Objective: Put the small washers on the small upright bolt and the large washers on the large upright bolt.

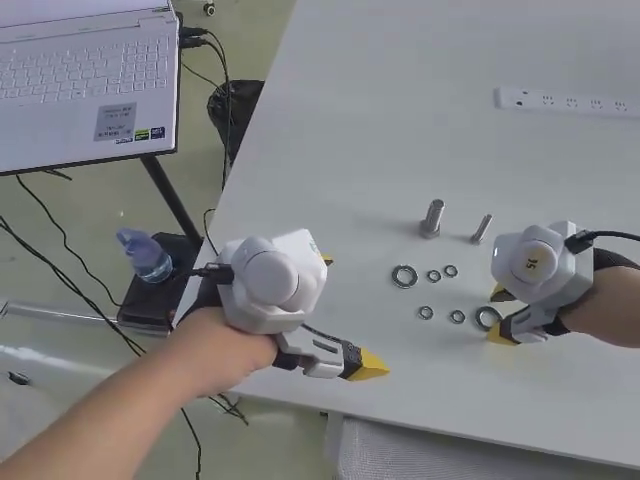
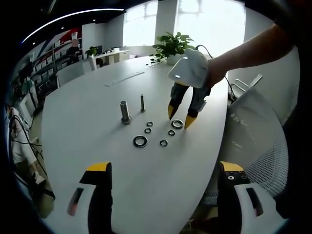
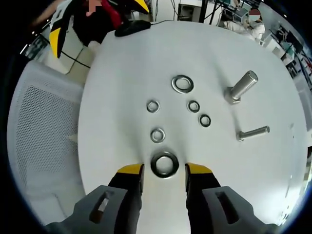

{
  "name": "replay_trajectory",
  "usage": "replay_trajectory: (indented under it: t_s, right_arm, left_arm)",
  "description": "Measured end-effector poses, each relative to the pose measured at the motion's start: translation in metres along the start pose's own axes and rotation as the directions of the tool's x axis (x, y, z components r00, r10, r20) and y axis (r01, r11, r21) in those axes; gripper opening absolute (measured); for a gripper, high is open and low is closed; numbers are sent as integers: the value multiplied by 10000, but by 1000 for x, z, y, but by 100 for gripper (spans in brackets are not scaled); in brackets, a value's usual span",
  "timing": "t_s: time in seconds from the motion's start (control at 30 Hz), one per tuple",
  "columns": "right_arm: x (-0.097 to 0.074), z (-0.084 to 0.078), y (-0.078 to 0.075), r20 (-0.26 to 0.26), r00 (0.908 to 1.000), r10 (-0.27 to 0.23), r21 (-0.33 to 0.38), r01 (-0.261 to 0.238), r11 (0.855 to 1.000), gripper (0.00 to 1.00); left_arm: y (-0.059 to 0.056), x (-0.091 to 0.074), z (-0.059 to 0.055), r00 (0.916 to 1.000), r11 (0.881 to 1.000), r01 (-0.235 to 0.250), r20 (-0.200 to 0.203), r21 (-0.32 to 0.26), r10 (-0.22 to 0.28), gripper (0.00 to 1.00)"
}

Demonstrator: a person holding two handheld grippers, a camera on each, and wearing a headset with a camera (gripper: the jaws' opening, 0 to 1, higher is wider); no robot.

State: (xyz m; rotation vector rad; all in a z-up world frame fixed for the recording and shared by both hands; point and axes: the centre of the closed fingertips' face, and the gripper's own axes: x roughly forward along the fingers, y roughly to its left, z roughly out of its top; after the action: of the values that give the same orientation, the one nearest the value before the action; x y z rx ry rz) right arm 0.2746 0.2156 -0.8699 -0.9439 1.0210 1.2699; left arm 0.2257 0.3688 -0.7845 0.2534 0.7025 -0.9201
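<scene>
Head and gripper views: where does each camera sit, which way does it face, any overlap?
Head view: on the headset, facing forward and down at the table; both forearms, left gripper and right gripper show.
Left gripper view: on the left gripper, facing the large bolt and small bolt; own jaws at bottom, right gripper's arm beyond.
Right gripper view: on the right gripper, facing a large washer between its own jaws.
Shared: all show both bolts and that washer.
</scene>
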Motion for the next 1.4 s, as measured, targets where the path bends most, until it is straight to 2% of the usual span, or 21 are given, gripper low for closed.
replay_trajectory:
  t_s: [0.17, 0.3, 0.4, 0.6, 0.67, 0.73, 0.8, 0.9, 1.0, 1.1, 1.2, 1.3, 1.4]
  right_arm:
    - [0, 1, 1, -71, 10000, -33, -29, 33, 10000, 35]
    - [1, 1, 5, -149, 9999, 17, -289, -22, 9996, 31]
    - [2, -1, 0, -177, 9998, -55, -17, 54, 10000, 29]
    - [3, -2, 0, -207, 9998, -52, 47, 53, 10000, 26]
    - [3, -3, 0, -427, 9991, -37, -390, 20, 9992, 26]
    - [4, -4, 0, -611, 9981, -58, -374, 35, 9993, 25]
    - [5, -7, -2, -1086, 9941, -27, -488, -26, 9988, 24]
    - [6, -7, -4, -1972, 9804, -8, -730, -138, 9972, 23]
    - [8, -7, -5, -2375, 9713, 109, -737, -292, 9969, 21]
    - [8, -8, -6, -2323, 9725, 145, -896, -362, 9953, 21]
    - [6, -8, -7, -1846, 9825, 229, -783, -379, 9962, 20]
    - [6, -6, -8, -1425, 9888, 441, -346, -495, 9982, 20]
    - [6, -5, -7, -1389, 9890, 503, -323, -553, 9979, 20]
  left_arm:
    - [-1, 0, -1, 10000, 10000, 44, -7, -27, -44, 88]
    - [-3, 1, -1, 10000, 10000, 57, -3, -31, -57, 87]
    - [-4, 1, 0, 10000, 10000, 67, 50, -40, -66, 87]
    - [-4, 1, -1, 10000, 10000, 31, 41, -73, -31, 86]
    - [-5, 1, -1, 10000, 10000, 30, 76, -91, -29, 85]
    - [-6, 1, -1, 10000, 9999, 41, 67, -102, -40, 84]
    - [-8, 1, -2, 10000, 10000, 43, 14, -33, -43, 84]
    - [-10, 1, -1, 10000, 10000, 27, 61, -49, -26, 83]
    - [-10, 2, 0, 10000, 10000, 2, 59, -37, -2, 83]
    - [-10, 1, 1, 10000, 10000, -40, 59, -5, 40, 82]
    - [-8, -1, 4, 9999, 9999, -107, 121, -33, 107, 82]
    - [-8, -3, 6, 9998, 9999, -162, 118, -5, 162, 82]
    - [-8, -4, 5, 9999, 9999, -159, 62, -52, 159, 81]
